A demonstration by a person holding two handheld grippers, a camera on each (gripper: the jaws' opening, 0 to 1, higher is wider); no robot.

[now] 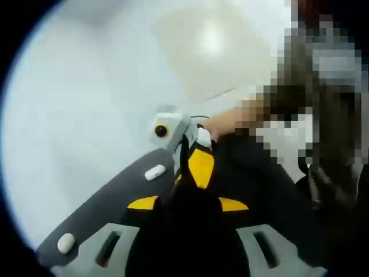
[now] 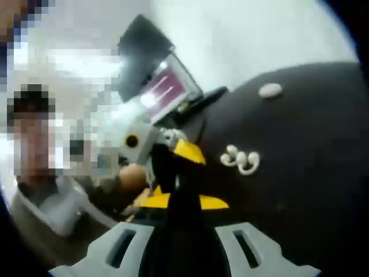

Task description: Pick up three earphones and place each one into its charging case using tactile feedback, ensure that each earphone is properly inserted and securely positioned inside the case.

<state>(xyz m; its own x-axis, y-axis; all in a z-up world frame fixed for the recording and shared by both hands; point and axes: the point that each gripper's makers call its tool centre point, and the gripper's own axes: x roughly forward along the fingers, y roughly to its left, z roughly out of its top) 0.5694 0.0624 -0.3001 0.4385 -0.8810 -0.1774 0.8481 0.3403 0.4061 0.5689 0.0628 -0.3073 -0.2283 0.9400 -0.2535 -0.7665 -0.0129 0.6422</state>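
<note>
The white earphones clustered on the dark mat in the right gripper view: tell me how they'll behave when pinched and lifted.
The small white earphones look rounded and glossy, so they may slip or squirt out of a tool's grip. They appear tiny, so probably light and rigid. They lie touching in a cluster on the dark mat, so nudging one will likely shift its neighbours.

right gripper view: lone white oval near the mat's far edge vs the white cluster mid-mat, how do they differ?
Shape: the lone oval piece is one smooth pebble form; the cluster is several rounded lobes with a curved loop.
Size: the cluster spreads wider than the oval piece.
Position: the oval piece sits near the edge of the dark mat; the cluster lies further in, nearer the tongs.
Shared: both are white and rest on the mat, untouched.
</note>
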